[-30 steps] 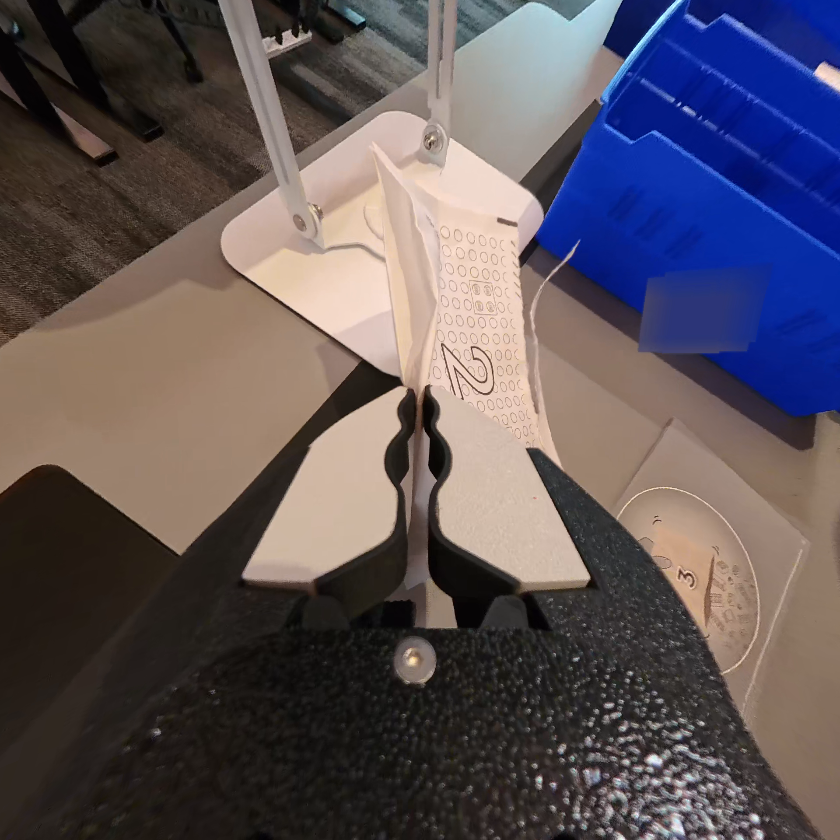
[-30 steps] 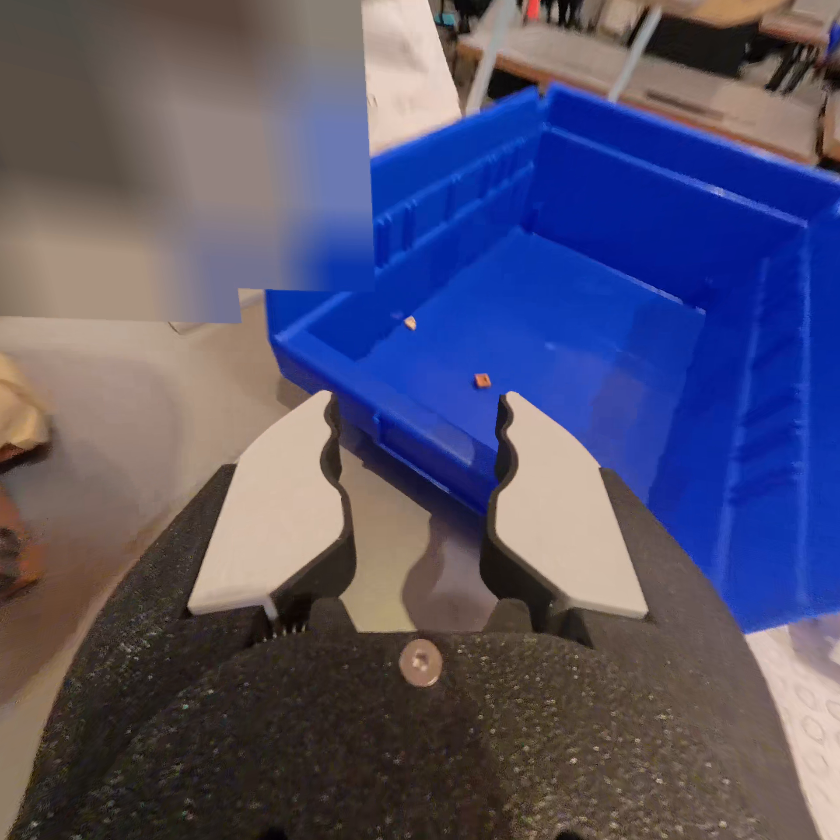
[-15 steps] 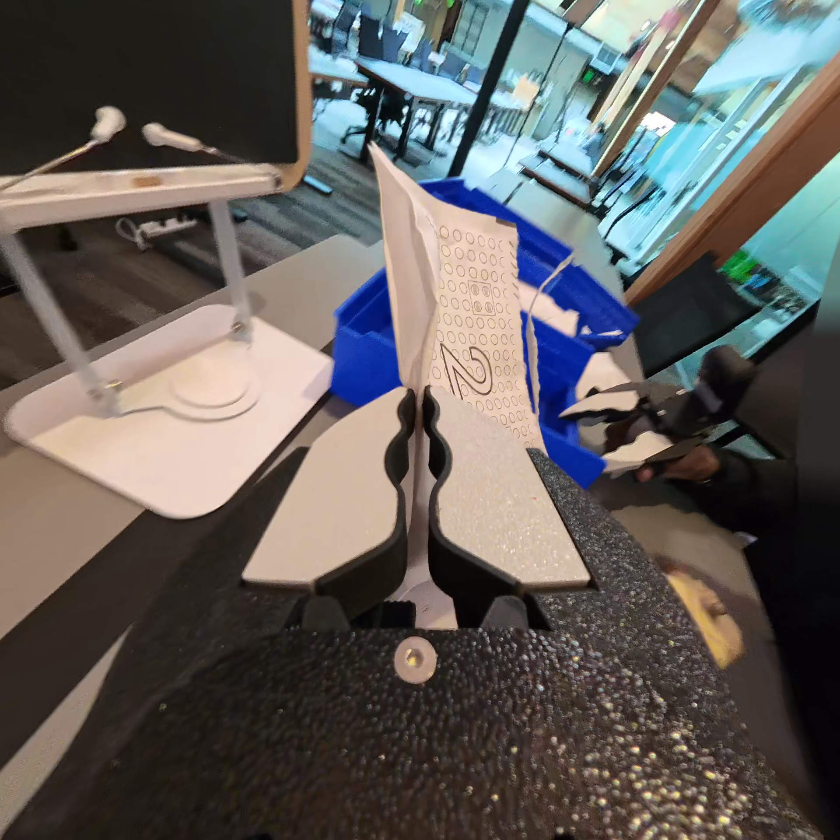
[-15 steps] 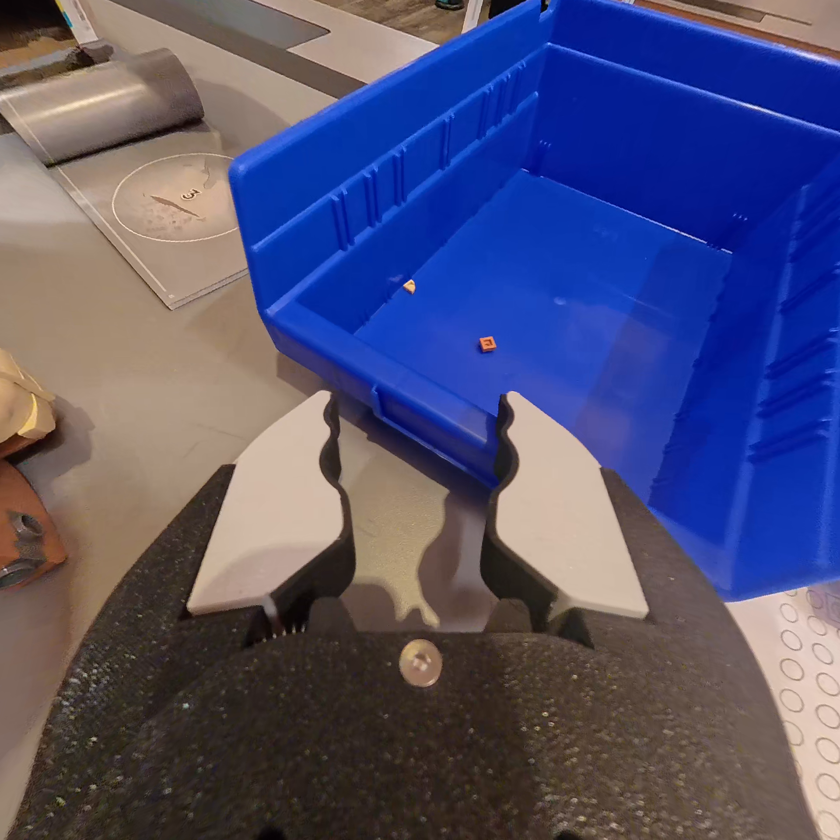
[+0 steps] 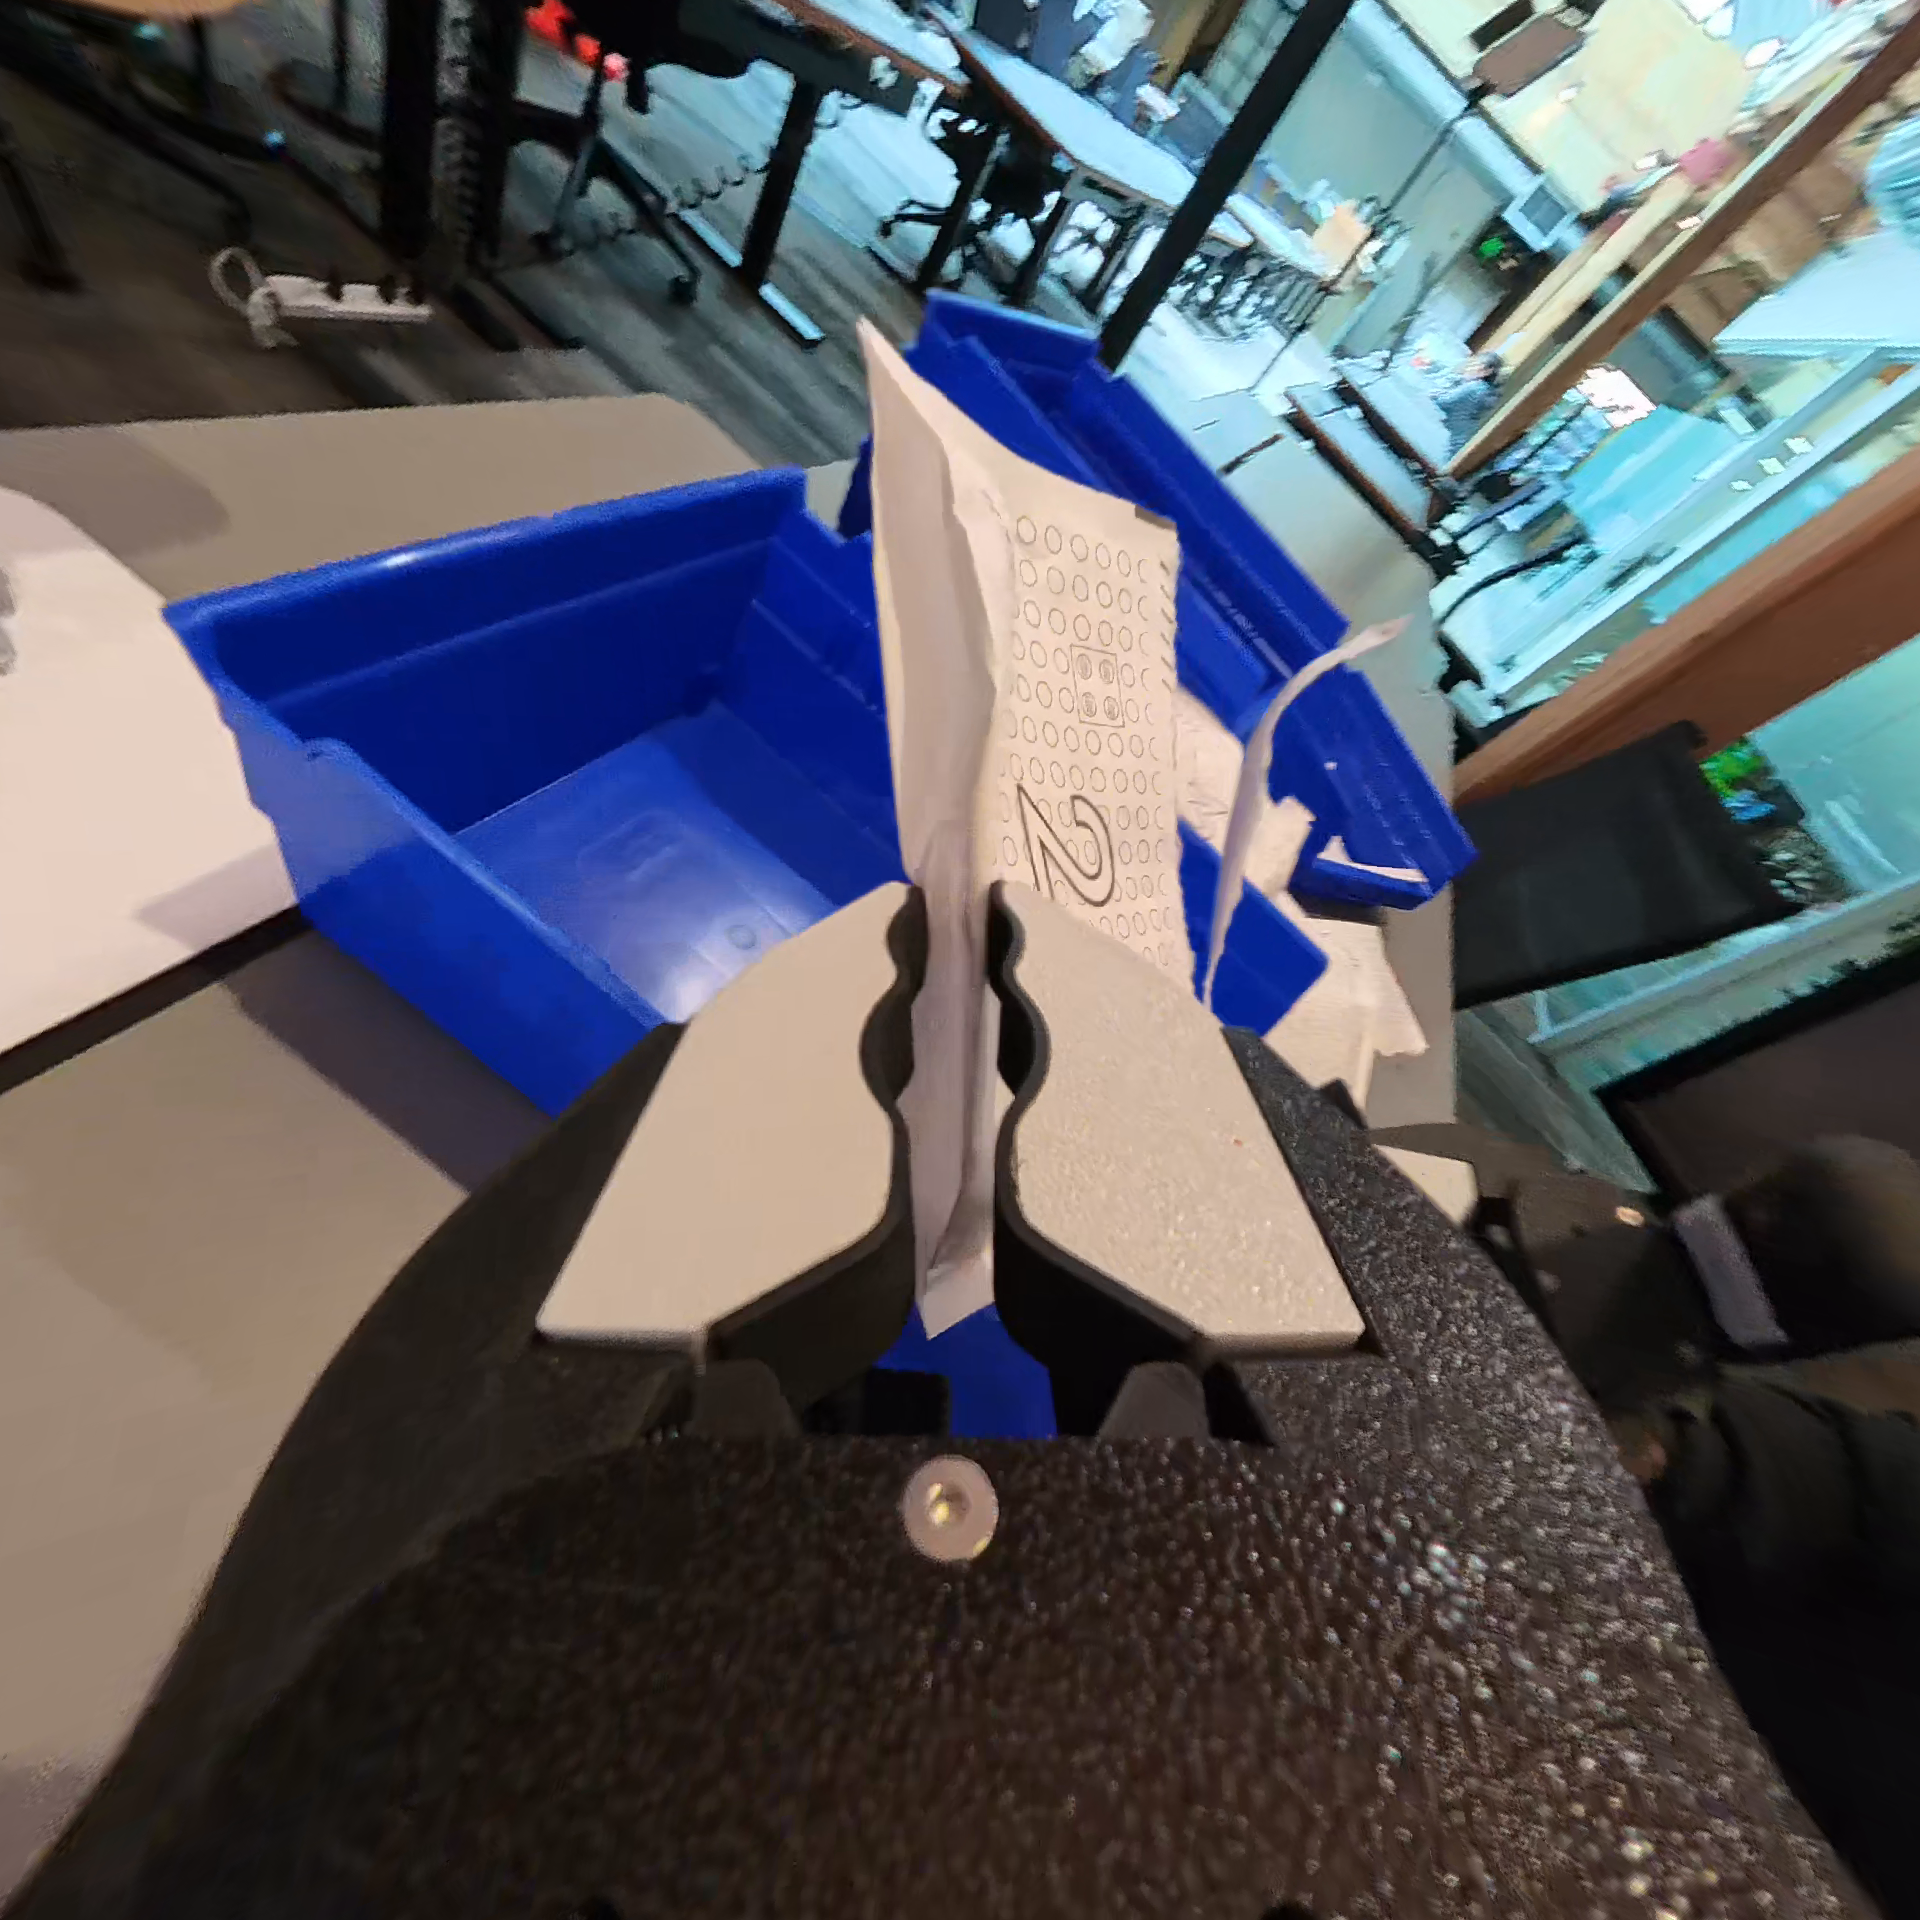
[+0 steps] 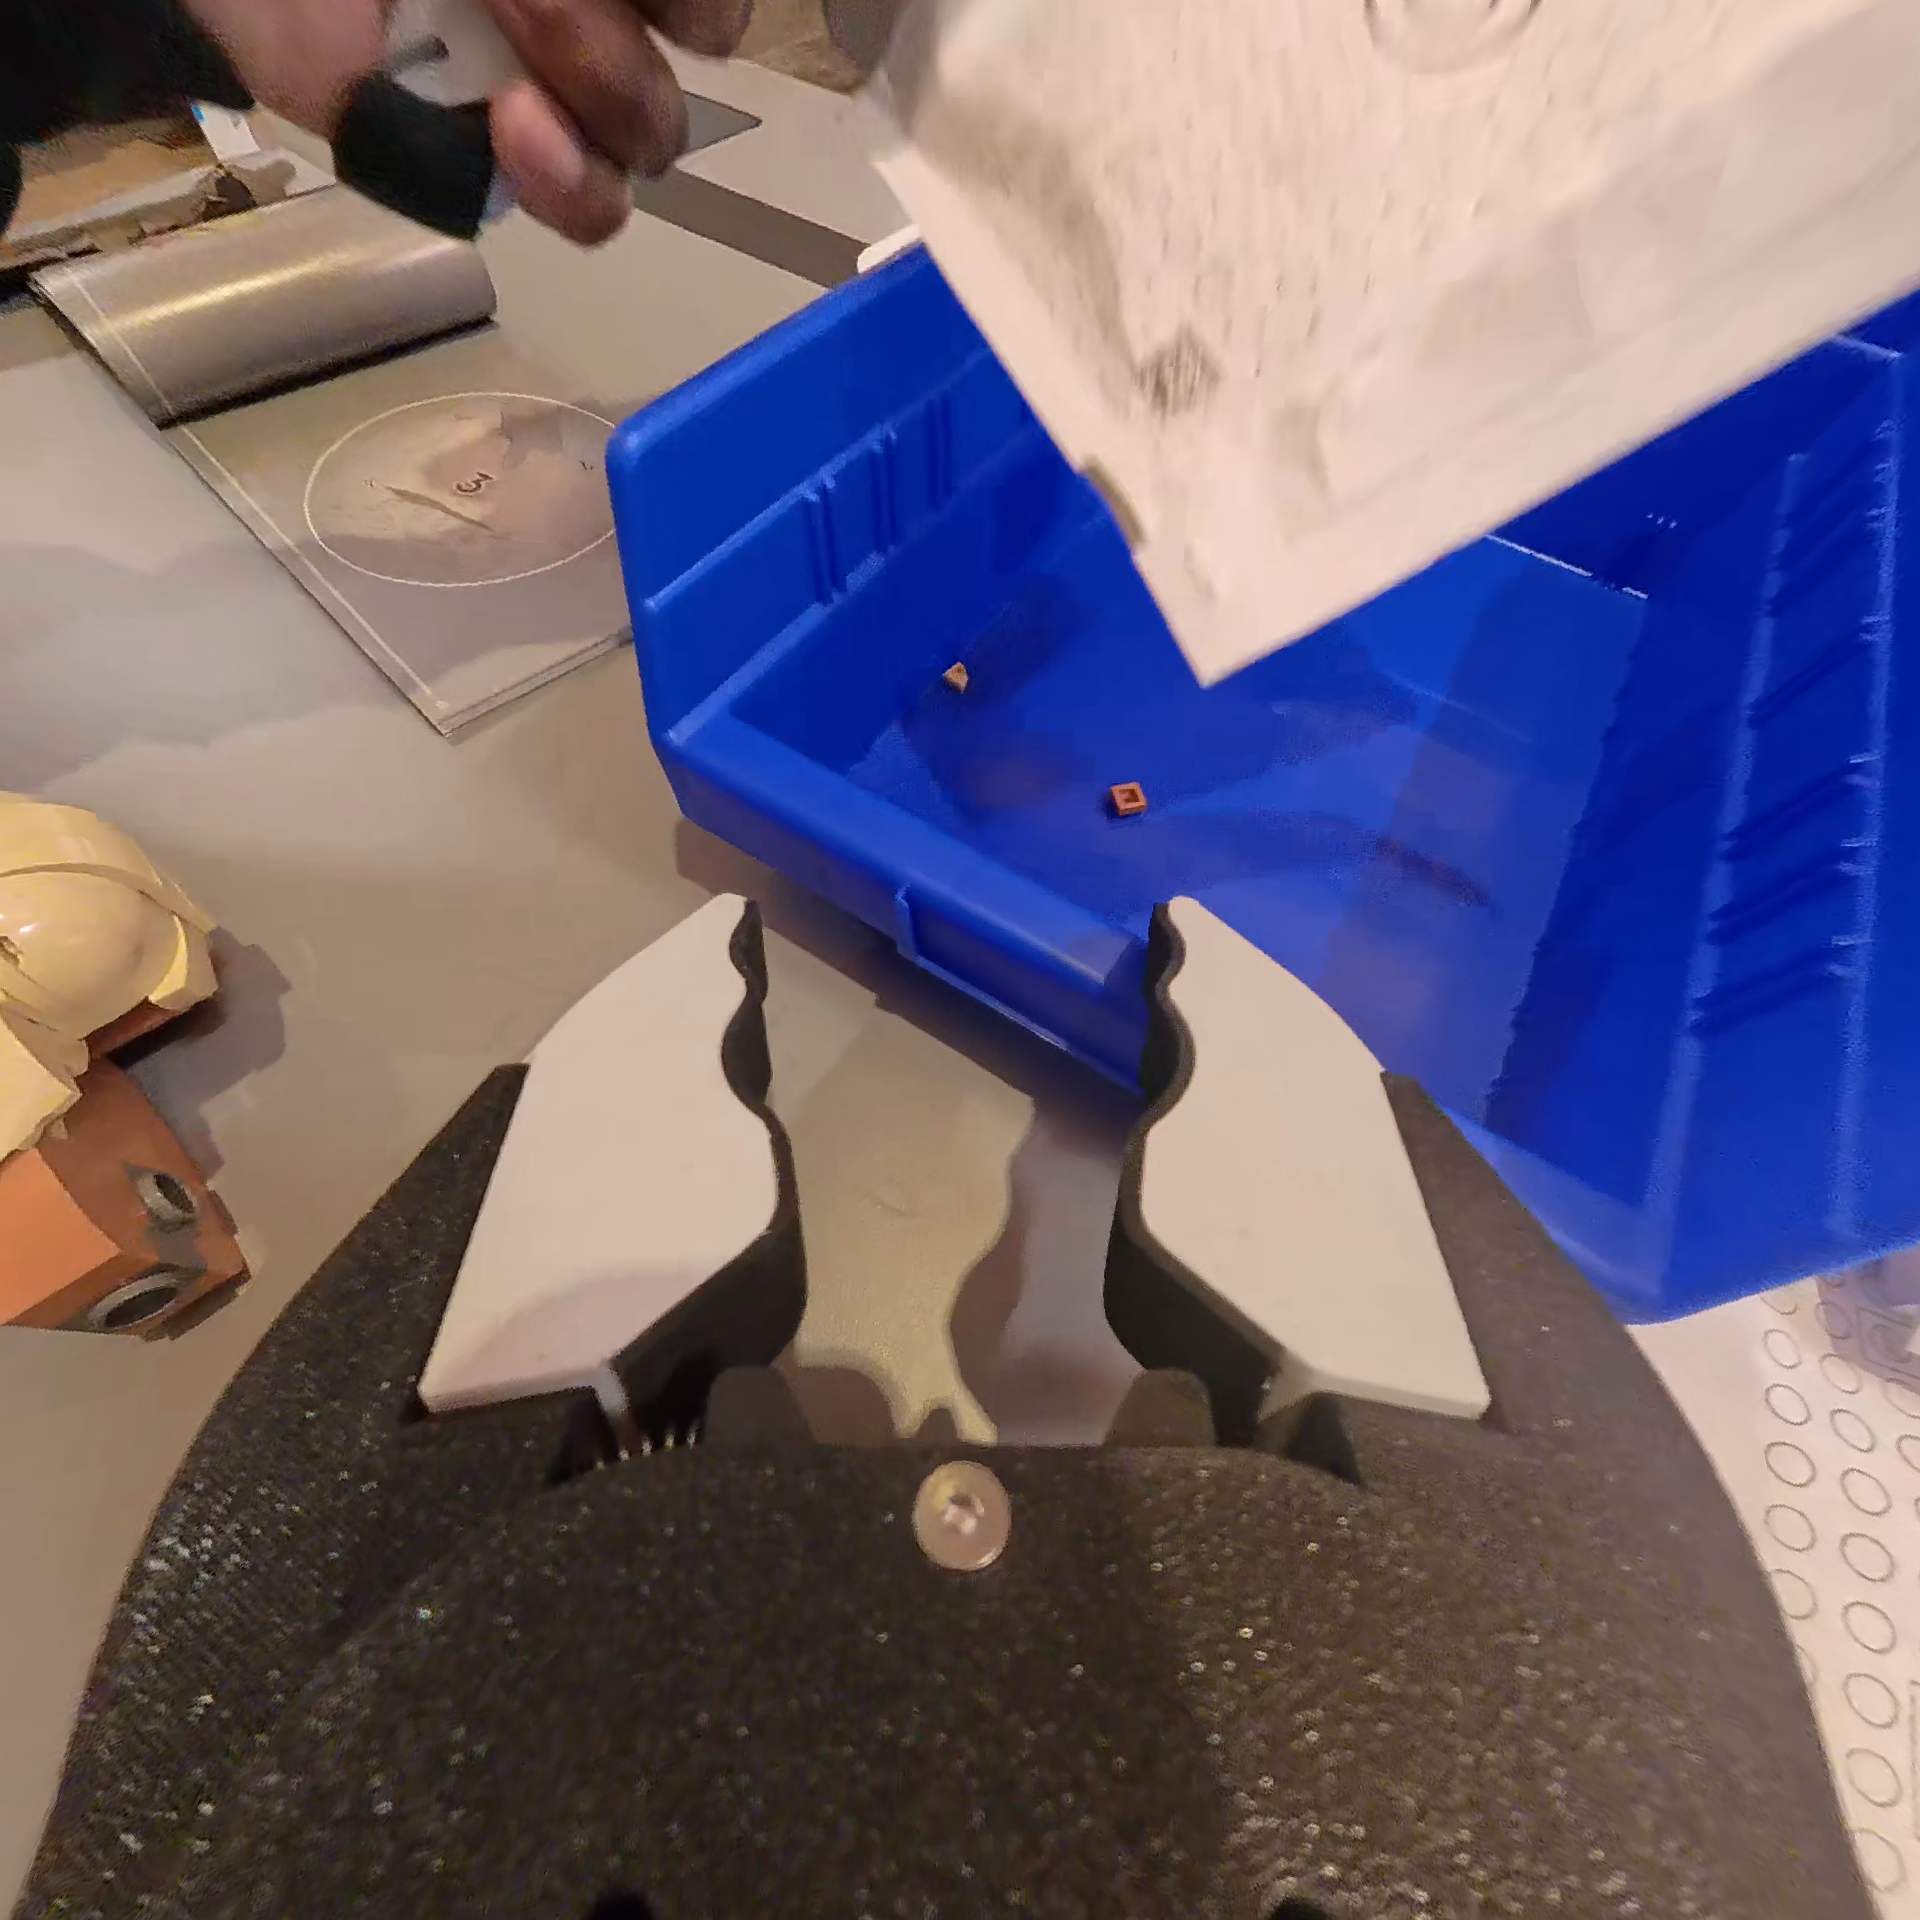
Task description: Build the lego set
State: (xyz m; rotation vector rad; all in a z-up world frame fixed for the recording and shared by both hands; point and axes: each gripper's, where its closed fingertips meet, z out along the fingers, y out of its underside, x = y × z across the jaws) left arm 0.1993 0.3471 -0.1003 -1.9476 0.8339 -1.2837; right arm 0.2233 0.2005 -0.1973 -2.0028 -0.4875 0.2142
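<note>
The left gripper point(image 5: 951, 925) pinches a white paper bag point(image 5: 1023, 675), its long axis running straight out along the fingers, directly above the blue bin point(image 5: 540, 748). The right gripper point(image 6: 956, 925) hangs spread and empty just beside the bin's near wall; the bag looks blurred there.

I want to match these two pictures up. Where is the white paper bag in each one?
Left wrist view: the white paper bag stands upright at centre, between the left hand-held gripper's fingers.
Right wrist view: it is a blurred white sheet at the top right, above the bin.
Shared landmark: the blue bin.
</note>
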